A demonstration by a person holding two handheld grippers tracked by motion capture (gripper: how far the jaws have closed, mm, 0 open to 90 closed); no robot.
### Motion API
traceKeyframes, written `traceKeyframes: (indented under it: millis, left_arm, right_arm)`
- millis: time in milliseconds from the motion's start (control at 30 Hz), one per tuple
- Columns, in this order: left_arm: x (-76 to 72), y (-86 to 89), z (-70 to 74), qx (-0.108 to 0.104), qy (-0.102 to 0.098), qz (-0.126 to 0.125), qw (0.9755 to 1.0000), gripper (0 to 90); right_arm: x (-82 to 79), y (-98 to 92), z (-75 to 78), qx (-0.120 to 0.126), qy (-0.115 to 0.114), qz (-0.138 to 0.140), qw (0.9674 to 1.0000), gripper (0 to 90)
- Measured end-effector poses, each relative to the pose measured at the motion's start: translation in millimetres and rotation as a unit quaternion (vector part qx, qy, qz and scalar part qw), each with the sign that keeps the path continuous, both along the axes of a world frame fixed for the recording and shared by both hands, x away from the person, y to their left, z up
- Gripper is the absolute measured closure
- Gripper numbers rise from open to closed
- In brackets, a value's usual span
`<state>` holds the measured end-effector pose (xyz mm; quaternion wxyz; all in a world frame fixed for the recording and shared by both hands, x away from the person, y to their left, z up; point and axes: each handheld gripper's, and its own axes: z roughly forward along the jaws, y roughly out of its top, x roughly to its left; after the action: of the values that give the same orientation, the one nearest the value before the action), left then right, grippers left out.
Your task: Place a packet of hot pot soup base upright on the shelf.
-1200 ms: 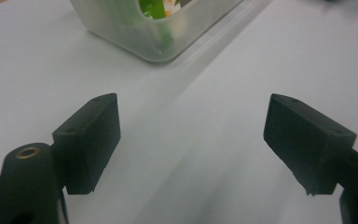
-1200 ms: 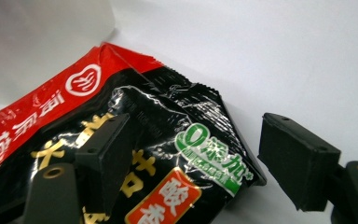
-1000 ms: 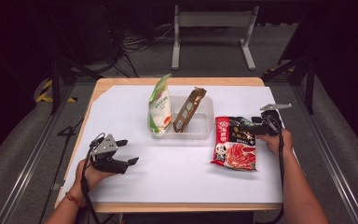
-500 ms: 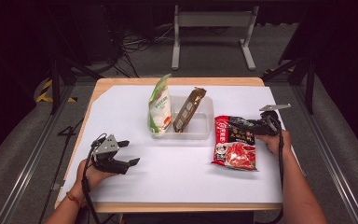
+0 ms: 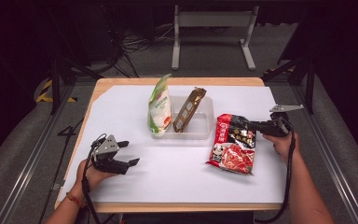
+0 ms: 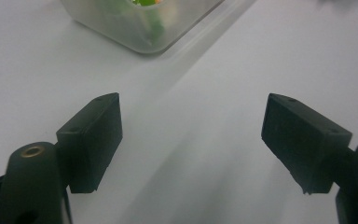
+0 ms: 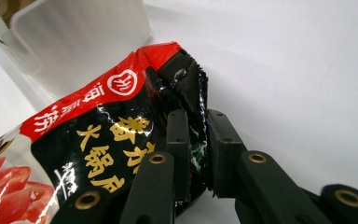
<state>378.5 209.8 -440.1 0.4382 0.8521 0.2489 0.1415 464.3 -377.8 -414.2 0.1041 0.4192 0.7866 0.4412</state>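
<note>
Right gripper point(image 7: 196, 154) has just been closing, and its jaws now pinch the side edge of the red-and-black noodle packet point(image 5: 233, 148); foil is crumpled between the pads in the right gripper view. Packet lies directly ahead of that gripper on the white table cover point(image 5: 177, 172), its gripped edge lifted slightly and the rest still down on the sheet. Past the packet, just beyond its top corner, sits the clear plastic bin point(image 5: 199, 125), near but not touching as far as I can tell. Inside the bin a brown packet point(image 5: 188, 108) leans tilted, and a green-and-white bag point(image 5: 160, 108) stands upright at the bin's far end from this gripper.

Left gripper point(image 6: 191, 140) is well apart from all that, at the opposite side of the table, held in the person's hand low over the sheet. Jaws spread wide, nothing between them. The bin's corner shows ahead of it in the left gripper view.
</note>
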Motion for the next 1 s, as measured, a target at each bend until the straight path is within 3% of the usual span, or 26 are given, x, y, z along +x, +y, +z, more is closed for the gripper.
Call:
traceKeyframes:
  millis: [367, 700, 833, 1000]
  left_arm:
    - [0.0, 1.2, 0.2, -0.002, 0.000, 0.004, 1.0000, 20.8]
    - [0.7, 0.1, -0.8, 0.001, 0.005, 0.004, 1.0000, 20.9]
    - [0.9, 0.0, -0.8, 0.000, 0.004, 0.004, 1.0000, 20.8]
    - [-0.5, 1.2, 0.5, -0.002, 0.002, 0.005, 1.0000, 20.9]
  right_arm:
    - [-22.6, 6.1, 25.9, -0.006, -0.048, 0.011, 0.9988, 84.1]
    - [-23.2, 10.0, 21.6, 0.001, -0.037, 0.014, 0.9992, 84.8]
    - [-26.8, 11.6, 29.0, 0.001, -0.048, 0.019, 0.9987, 85.4]
    - [-38.6, 19.4, 49.0, 0.011, -0.065, 0.024, 0.9975, 86.6]
